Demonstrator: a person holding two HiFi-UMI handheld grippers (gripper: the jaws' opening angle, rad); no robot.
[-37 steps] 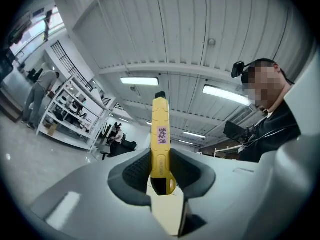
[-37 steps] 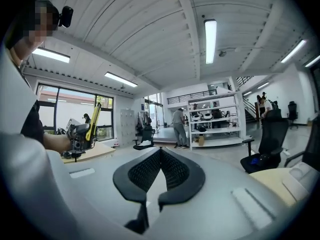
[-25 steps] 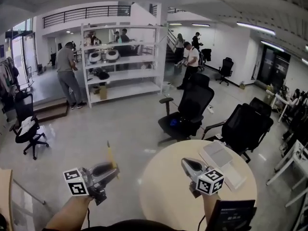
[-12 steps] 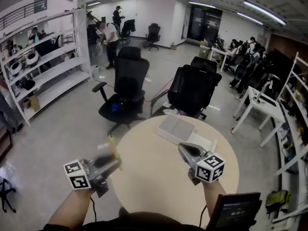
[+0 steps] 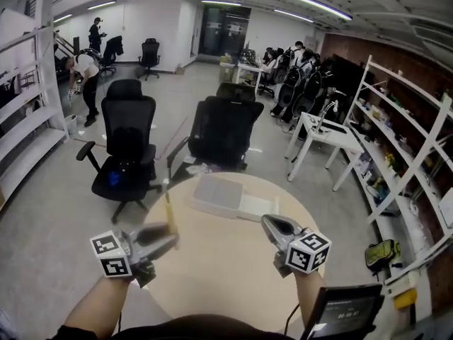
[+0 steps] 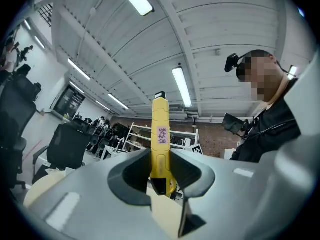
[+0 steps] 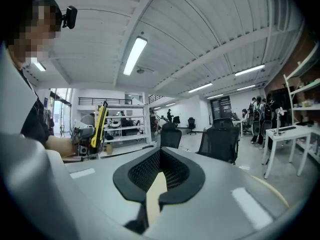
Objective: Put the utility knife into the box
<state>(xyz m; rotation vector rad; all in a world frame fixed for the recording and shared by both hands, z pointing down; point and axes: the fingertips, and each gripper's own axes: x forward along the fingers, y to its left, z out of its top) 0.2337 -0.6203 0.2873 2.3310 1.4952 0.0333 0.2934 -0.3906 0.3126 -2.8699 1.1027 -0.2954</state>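
Note:
A yellow utility knife [image 5: 170, 217] [image 6: 160, 134] stands upright in my left gripper [image 5: 165, 241] [image 6: 160, 160], which is shut on its lower end above the near left edge of a round beige table [image 5: 226, 275]. A flat white box [image 5: 218, 194] lies on the far side of that table. Over the table's right half hovers my right gripper [image 5: 272, 224] [image 7: 159, 156], jaws shut with nothing between them. In the right gripper view the knife [image 7: 101, 120] shows at the left, sticking up from the left gripper [image 7: 84, 140].
Two black office chairs [image 5: 127, 144] [image 5: 225, 129] stand just behind the table. A white desk [image 5: 322, 134] and open shelving [image 5: 407, 140] fill the right side. A dark screen [image 5: 343, 312] sits at the bottom right. People stand far back in the room.
The view has swung to the right, bringing the table and white box from the right edge to the centre. Both grippers swung along with it; the knife stays in the left one.

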